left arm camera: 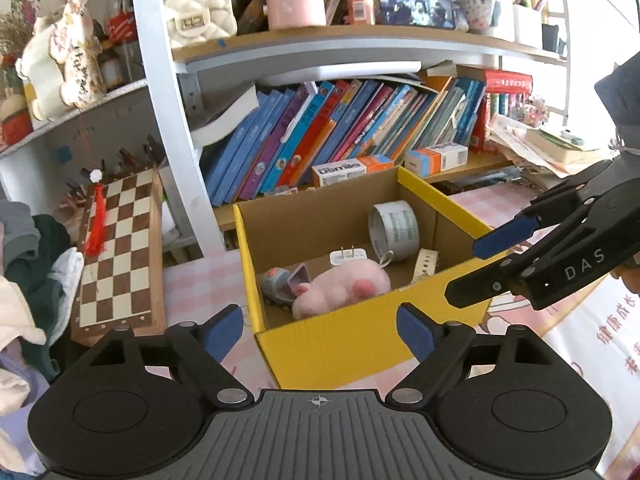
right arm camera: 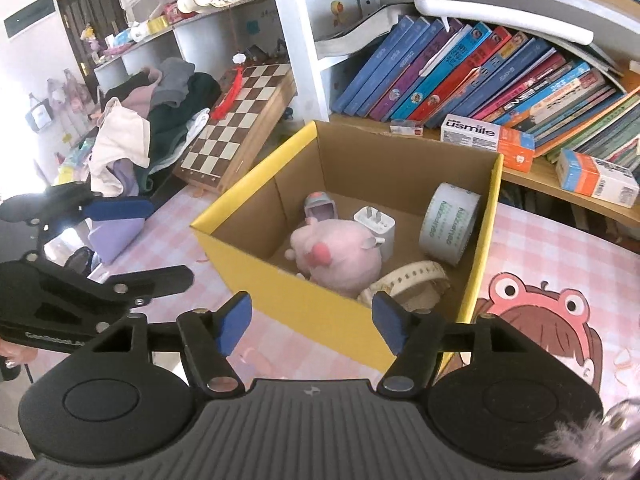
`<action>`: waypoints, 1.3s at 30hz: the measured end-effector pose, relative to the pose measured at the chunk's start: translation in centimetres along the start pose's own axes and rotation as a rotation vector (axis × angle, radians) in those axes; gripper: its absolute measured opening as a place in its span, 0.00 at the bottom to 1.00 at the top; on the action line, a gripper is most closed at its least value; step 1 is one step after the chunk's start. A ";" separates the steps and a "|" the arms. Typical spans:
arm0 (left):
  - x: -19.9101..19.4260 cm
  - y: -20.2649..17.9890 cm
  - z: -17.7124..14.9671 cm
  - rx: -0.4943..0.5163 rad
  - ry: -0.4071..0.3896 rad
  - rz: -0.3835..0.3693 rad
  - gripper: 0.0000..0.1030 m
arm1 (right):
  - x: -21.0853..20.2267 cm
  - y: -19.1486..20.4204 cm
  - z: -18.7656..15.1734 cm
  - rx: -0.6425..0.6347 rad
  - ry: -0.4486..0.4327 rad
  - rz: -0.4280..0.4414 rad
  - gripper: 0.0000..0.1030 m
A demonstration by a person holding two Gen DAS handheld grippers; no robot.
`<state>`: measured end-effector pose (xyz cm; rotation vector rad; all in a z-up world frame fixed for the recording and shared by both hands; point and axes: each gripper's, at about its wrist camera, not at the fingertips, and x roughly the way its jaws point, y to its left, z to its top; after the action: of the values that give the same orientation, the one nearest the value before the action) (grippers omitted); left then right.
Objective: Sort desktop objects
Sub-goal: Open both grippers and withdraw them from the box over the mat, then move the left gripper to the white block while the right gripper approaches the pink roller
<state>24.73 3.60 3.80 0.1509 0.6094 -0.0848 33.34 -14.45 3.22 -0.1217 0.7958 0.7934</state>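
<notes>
Matt corrugated cardboard box point(right arm camera: 320, 316), yellow outside; fuzzy pink plush toy point(right arm camera: 340, 256); glossy tape roll point(right arm camera: 450, 220); smooth white plastic charger point(right arm camera: 376, 224).

Both grippers are looking identical here — the left gripper point(left arm camera: 320, 330) and right gripper point(right arm camera: 311, 322) are sporting black plastic linkage arms, blue pads point(left arm camera: 223, 330) on the fingertips, silver rivets at the pivots and a ribbed grey base. White "DAS" lettering is showing on the right one's side — a dark sleeve point(left arm camera: 624, 92) is peeking in behind.
</notes>
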 end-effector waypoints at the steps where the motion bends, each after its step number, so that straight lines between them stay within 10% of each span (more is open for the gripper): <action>1: -0.4 0.0 -0.2 0.000 -0.001 -0.001 0.85 | -0.3 0.2 -0.3 0.002 -0.004 -0.008 0.65; 39: -8.0 -0.7 -9.8 -0.038 0.085 -0.033 0.96 | -6.5 11.1 -14.1 0.076 -0.065 -0.324 0.92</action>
<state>12.58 4.77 0.35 0.1083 0.6975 -0.0994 14.62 -15.74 -0.23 -0.1518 0.7209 0.4578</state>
